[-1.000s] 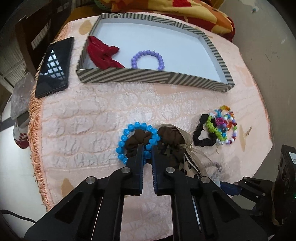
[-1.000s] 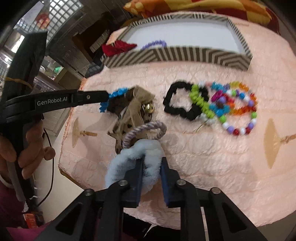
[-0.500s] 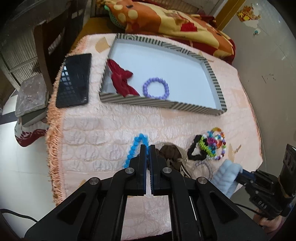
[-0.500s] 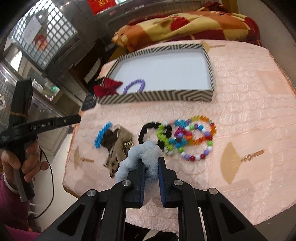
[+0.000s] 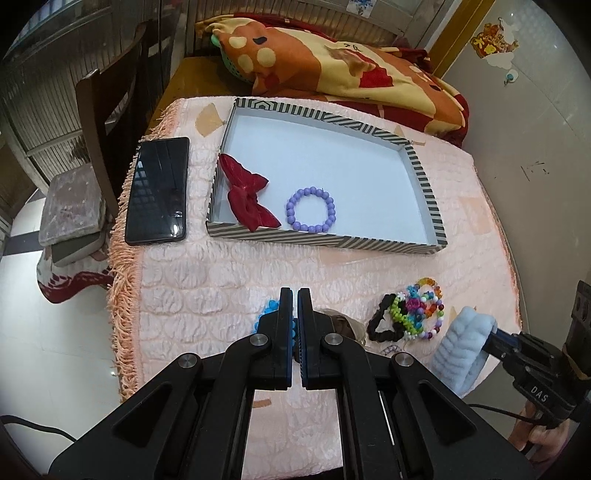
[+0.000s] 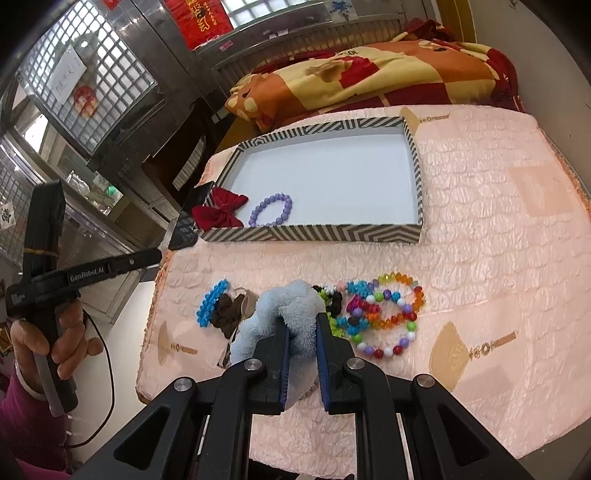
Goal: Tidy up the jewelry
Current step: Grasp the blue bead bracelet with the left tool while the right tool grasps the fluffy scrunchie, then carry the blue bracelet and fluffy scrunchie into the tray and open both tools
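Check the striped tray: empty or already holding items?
Not empty. The striped tray holds a red bow and a purple bead bracelet; the rest of its floor is bare.

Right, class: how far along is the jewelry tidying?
Done: red bow and purple bracelet lie in the striped tray. In hand: the right claw grips a fluffy blue scrunchie. Left: blue bead bracelet, brown scrunchie, black scrunchie, colourful bracelets on the cloth.

I get soft, even daylight, brightest from the barred window (image 6: 280,11) at 12 o'clock. The phone (image 5: 158,190) screen mirrors that grille. Shadows stay faint. Fisheye bending curves everything toward dark vignetted corners; focus holds sharp throughout.
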`<state>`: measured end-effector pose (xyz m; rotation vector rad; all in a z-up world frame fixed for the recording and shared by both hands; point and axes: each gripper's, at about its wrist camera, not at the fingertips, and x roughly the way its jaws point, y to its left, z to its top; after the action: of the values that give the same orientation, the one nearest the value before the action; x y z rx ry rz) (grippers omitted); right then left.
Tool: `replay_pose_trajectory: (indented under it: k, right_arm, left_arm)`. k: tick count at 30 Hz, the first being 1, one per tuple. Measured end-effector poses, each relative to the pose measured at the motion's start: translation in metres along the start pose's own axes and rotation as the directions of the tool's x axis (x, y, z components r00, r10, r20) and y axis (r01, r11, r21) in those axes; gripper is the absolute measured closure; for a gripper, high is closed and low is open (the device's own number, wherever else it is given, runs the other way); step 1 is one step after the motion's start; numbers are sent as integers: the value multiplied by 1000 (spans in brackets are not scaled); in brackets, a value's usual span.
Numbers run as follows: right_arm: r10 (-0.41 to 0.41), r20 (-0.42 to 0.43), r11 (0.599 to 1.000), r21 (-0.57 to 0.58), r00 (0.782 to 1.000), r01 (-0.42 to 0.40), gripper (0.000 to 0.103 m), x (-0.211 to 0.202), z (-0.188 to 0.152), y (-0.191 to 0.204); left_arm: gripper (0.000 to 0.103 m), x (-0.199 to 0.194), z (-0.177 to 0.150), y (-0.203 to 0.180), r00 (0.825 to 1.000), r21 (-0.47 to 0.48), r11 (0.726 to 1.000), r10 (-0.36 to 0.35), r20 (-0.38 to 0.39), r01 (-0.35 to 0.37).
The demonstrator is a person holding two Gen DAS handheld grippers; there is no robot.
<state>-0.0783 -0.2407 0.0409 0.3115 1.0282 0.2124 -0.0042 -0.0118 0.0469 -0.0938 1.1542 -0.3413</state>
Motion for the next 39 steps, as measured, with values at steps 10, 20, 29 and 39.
replay_pose_trajectory:
  k: [10,20,29,39]
  right_arm:
    - [5,-31,1000,12,1000,-5,91,13,7,2]
    - [10,-56,1000,19,998,-9,91,21,3,6]
    - [16,-50,1000,24,999,-15,91,23,7,7]
    - [32,-24,999,-5,999,-32,91,26,31,14]
  left_arm:
    - [85,50,-20,8,990,-46,998,31,-135,-38]
    - [79,96,-10,8,977,-140,989,7,-212,-38]
    - [93,105,-6,8,971,-139,990,-3,-237,-30]
    - [93,53,12,10,993,-110,994,-21,-119,8]
